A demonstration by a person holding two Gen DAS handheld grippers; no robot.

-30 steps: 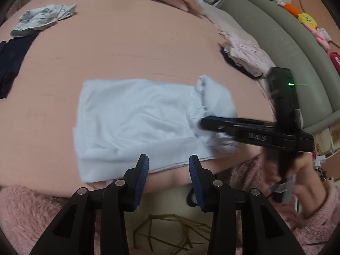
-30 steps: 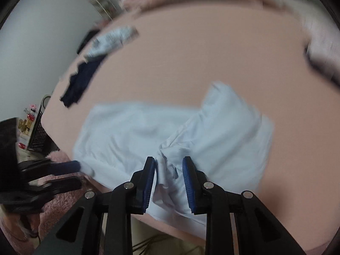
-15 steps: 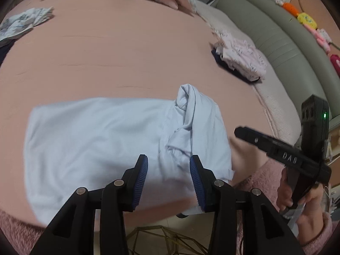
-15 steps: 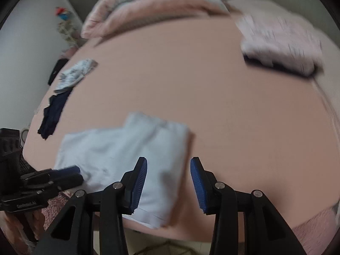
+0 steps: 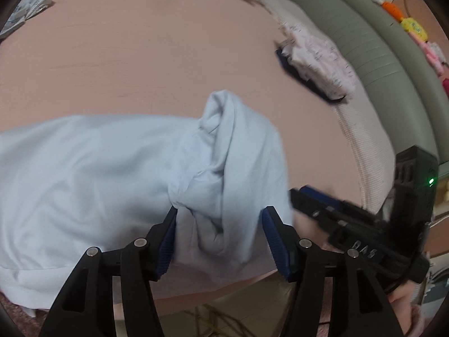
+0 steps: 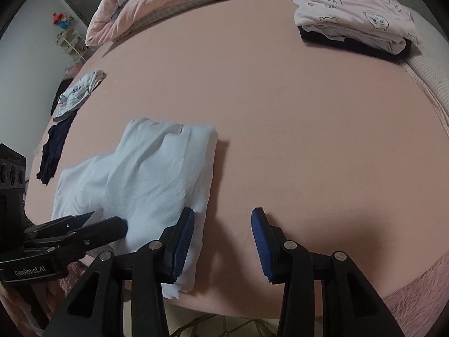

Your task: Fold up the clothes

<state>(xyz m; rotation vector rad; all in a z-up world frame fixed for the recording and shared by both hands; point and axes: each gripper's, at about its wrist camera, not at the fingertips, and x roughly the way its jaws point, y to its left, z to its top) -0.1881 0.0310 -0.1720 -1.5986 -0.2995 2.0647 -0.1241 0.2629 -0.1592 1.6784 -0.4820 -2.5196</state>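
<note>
Sleeve released by right gripper [image 6: 223,241], jaws now apart, empty | left gripper [image 5: 219,238] jaws opening, bunched shirt [image 5: 112,174] between them unpressed | one side folded in; rest unfolded on bed [image 6: 280,112]

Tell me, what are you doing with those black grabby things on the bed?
A person is folding a pale blue cotton garment on the pink bed sheet. The left gripper hangs over its bunched end, jaws opening, cloth between them but not pinched. The right gripper is open beside the garment's edge, holding nothing. A folded stack topped by a pink printed garment lies farther back.
</note>
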